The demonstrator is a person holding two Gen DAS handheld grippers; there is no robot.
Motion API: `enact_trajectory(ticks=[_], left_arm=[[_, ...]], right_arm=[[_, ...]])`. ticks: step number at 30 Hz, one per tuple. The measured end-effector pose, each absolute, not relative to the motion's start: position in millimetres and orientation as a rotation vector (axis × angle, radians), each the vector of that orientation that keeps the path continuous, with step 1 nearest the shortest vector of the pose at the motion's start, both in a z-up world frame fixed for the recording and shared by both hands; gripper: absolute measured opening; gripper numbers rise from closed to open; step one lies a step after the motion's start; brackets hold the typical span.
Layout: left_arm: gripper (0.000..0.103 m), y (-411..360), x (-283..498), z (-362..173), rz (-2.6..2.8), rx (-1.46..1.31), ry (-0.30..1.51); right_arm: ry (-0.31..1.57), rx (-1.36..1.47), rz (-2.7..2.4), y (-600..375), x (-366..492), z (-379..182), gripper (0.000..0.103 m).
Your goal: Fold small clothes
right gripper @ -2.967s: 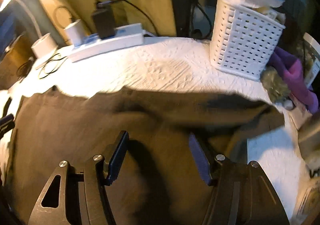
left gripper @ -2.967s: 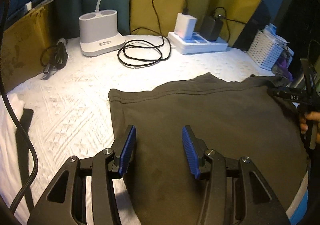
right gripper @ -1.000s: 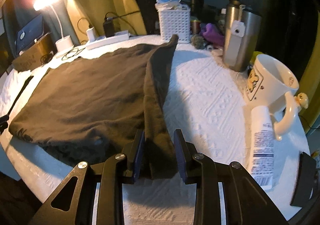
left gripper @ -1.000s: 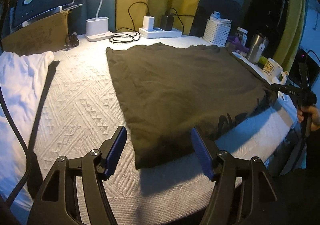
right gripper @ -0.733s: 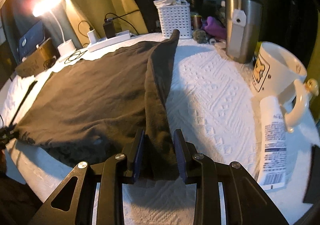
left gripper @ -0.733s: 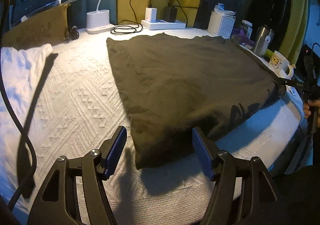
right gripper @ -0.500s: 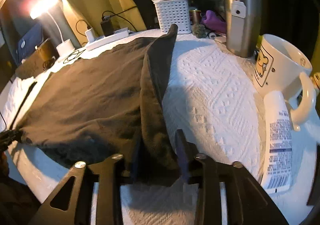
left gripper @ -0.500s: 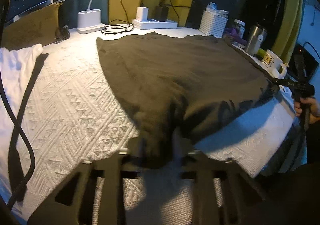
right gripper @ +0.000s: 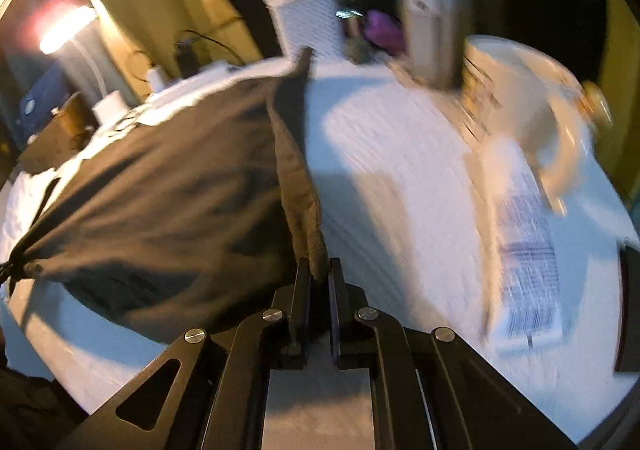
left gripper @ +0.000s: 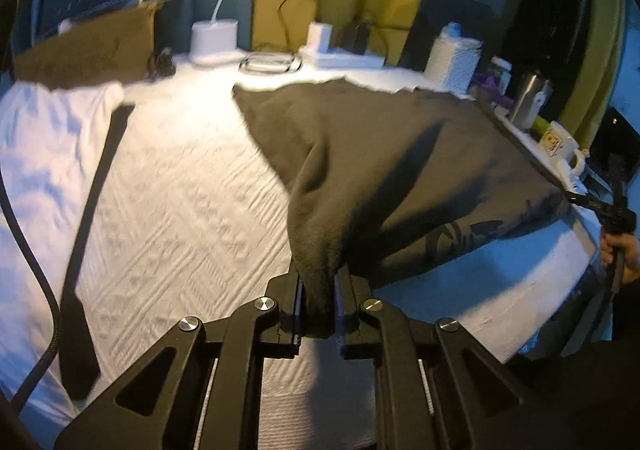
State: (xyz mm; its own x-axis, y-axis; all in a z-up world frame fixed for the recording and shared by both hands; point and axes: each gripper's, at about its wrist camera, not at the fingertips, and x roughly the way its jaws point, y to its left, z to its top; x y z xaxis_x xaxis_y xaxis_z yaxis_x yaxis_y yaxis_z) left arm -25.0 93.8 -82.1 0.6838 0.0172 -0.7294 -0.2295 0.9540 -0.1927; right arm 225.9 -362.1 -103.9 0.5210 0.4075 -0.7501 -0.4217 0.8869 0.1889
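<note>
A dark olive garment (left gripper: 380, 154) lies spread on the white textured bedspread (left gripper: 180, 210). My left gripper (left gripper: 318, 290) has the garment's near left corner bunched between its pads, and its jaws are still closing on the cloth. In the right wrist view my right gripper (right gripper: 318, 278) is shut on the folded near right edge of the garment (right gripper: 160, 202). The right gripper (left gripper: 576, 196) also shows at the far right of the left wrist view, held by a hand (left gripper: 624, 250). The cloth is drawn taut between both grips.
A white cloth (left gripper: 40, 138) and a dark strap (left gripper: 92, 234) lie at the left. At the back stand a lamp base (left gripper: 214, 36), a power strip (left gripper: 344, 58) and a white basket (left gripper: 452, 58). A steel tumbler (right gripper: 432, 18), a mug (right gripper: 520, 98) and a tube (right gripper: 524, 262) sit right.
Both grippers have closed on the garment's near corners. The left one was wide open around the corner a second ago. The cloth is now gathered and pulled up at both grips.
</note>
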Motion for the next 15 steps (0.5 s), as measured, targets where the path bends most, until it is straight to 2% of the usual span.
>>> enact_trajectory(ticks=[8, 15], left_arm=[[0.011, 94, -30, -86, 0.148, -0.267, 0.833], [0.016, 103, -38, -83, 0.135, -0.290, 0.869]], right_arm=[[0.861, -0.168, 0.397, -355, 208, -100, 0.006], [0.864, -0.242, 0.307, -357, 206, -98, 0.007]])
